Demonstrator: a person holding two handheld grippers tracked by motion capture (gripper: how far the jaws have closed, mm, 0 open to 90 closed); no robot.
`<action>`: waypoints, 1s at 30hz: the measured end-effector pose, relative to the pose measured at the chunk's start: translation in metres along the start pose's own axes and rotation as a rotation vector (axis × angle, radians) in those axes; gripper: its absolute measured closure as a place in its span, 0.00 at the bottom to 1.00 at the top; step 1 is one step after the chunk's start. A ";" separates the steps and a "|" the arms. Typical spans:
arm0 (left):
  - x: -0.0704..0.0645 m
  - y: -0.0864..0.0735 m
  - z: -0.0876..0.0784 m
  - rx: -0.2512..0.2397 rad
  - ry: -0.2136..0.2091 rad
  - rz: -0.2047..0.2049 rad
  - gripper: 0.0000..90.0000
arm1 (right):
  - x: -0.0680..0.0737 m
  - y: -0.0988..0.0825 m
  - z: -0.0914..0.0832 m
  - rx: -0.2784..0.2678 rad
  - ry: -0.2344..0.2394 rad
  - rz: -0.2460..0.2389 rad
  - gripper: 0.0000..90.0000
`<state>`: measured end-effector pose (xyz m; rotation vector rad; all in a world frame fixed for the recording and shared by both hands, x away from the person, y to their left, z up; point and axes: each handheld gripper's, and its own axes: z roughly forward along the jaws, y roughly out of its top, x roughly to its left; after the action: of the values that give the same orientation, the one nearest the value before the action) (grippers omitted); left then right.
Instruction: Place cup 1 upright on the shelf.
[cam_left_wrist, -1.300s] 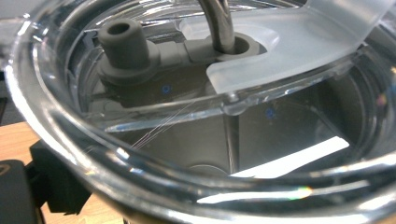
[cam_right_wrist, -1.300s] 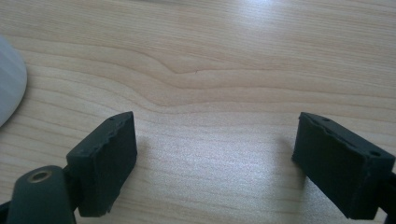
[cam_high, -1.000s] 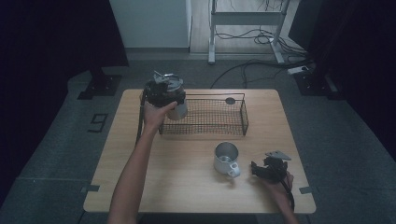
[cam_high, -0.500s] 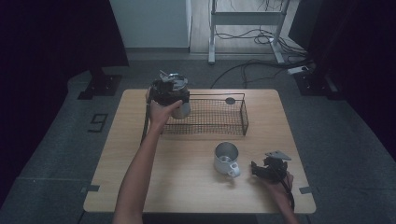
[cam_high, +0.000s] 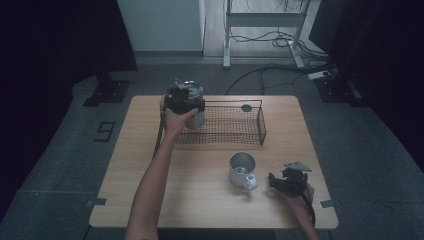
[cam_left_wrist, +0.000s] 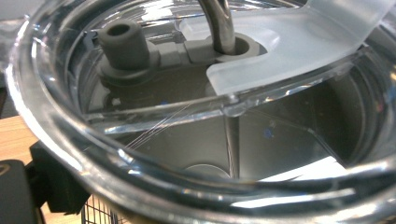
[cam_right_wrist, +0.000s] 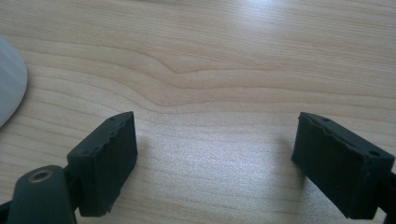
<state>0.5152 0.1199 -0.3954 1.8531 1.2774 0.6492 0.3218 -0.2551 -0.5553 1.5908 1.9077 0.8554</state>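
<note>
A steel tumbler (cam_high: 196, 118) with a clear lid (cam_left_wrist: 261, 56) hangs over the left end of the black wire basket (cam_high: 262, 127). My left gripper (cam_high: 185, 100) is shut on it, and one black finger (cam_left_wrist: 51, 182) shows beside the rim. A steel mug (cam_high: 242, 167) stands upright on the table in front of the basket. To the right of the mug my right gripper (cam_high: 274, 181) rests low on the wood. Its jaws (cam_right_wrist: 215, 163) stand apart with bare table between them, and a pale curved edge (cam_right_wrist: 8, 84) shows at the far left.
A small dark round thing (cam_high: 246, 108) lies at the basket's back right. The wooden table (cam_high: 150, 170) has bare room at the front left. Cables and a desk frame (cam_high: 260, 22) are on the floor behind the table.
My left hand has carried the tumbler a little to the right and down, closer over the basket's left end. The right gripper and the mug have stayed put.
</note>
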 end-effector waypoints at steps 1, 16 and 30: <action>0.000 -0.001 0.002 0.001 0.006 0.005 0.05 | 0.000 0.000 0.000 0.000 0.000 0.000 0.15; -0.002 -0.013 0.019 0.025 0.007 0.004 0.05 | 0.000 0.000 0.000 0.000 0.000 0.000 0.15; -0.004 -0.027 0.033 0.053 0.003 -0.011 0.05 | 0.000 0.000 0.000 0.000 0.000 0.000 0.15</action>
<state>0.5249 0.1113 -0.4364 1.8868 1.3175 0.6178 0.3218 -0.2551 -0.5553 1.5906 1.9074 0.8552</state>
